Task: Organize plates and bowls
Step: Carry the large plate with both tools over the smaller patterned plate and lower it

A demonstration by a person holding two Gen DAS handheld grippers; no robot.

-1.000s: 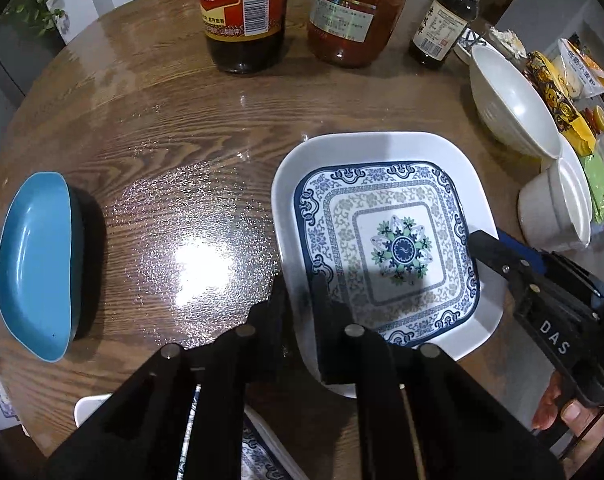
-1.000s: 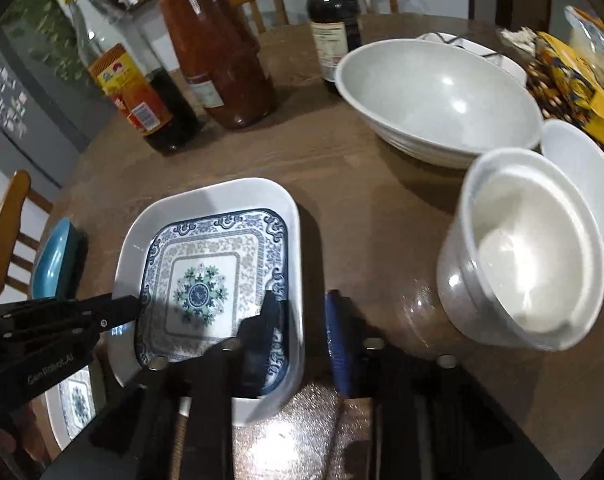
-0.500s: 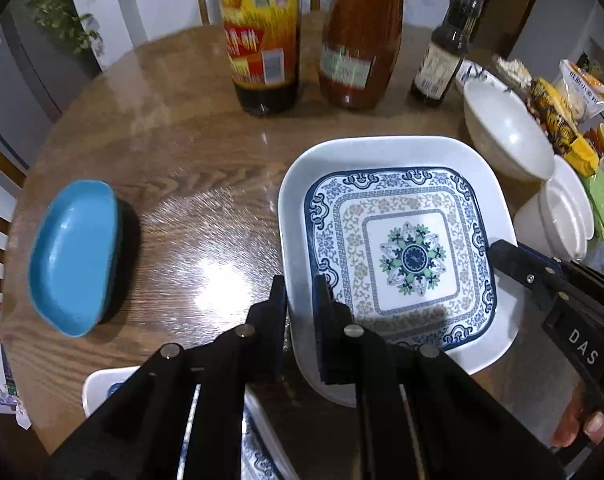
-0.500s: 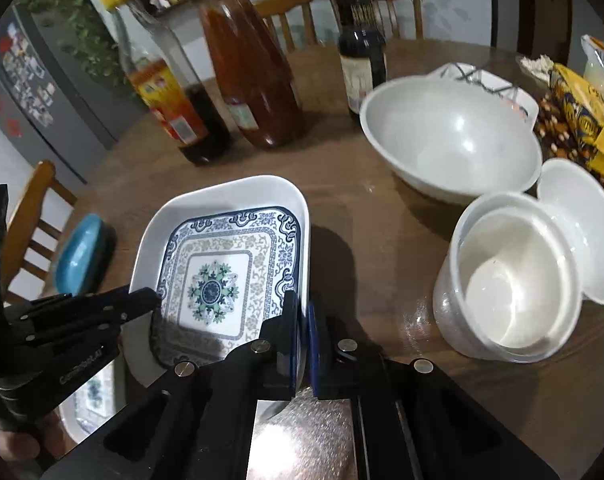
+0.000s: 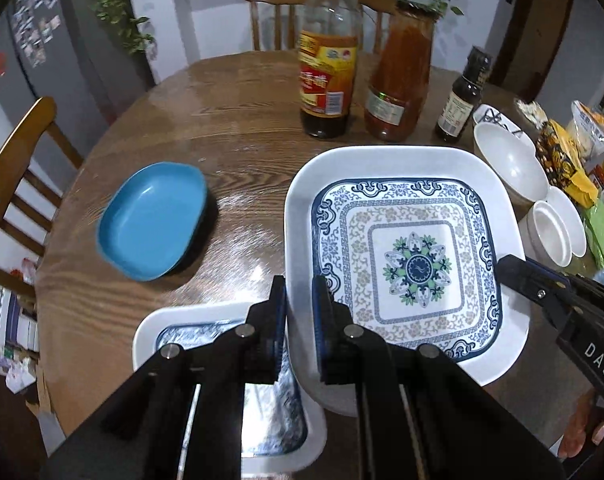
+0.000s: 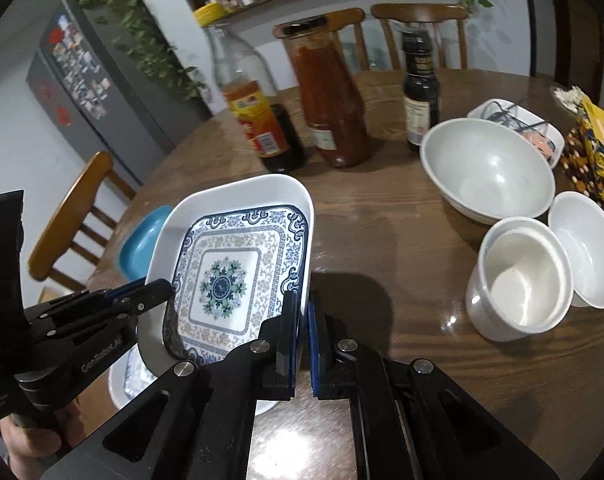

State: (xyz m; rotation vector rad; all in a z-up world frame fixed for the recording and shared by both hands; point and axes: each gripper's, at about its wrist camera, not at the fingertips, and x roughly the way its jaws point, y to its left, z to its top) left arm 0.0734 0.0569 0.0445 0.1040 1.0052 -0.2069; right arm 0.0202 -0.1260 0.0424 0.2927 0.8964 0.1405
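The square patterned plate (image 5: 405,264) (image 6: 234,276) is held up off the desk (image 5: 230,120) (image 6: 381,220), gripped on two opposite rims. A second ago it lay flat on the wood; now it casts a shadow on the desk and hangs partly over a second patterned plate (image 5: 230,344) (image 6: 122,376), which lies on the near edge of the desk below it and has come much further into the left wrist view.

The left claw (image 5: 300,300) is closed on the plate's left rim, its blue pads pinching the white wall with only the rim's thickness between them, as it was before. The right claw (image 6: 303,320) is likewise clamped on the right rim; a second ago its fingers stood apart around that rim, and since then they have shut on it.

The blue dish (image 5: 154,220) (image 6: 142,244) sits on the desk to the left, well apart from the lifted plate in the left wrist view; it now shows more of its inside. To the right stand a large white bowl (image 5: 509,168) (image 6: 485,168), a white cup (image 5: 549,236) (image 6: 517,276) and a small white bowl (image 5: 569,220) (image 6: 585,248) touching it. Three bottles (image 5: 329,60) (image 6: 329,92) line the far side.
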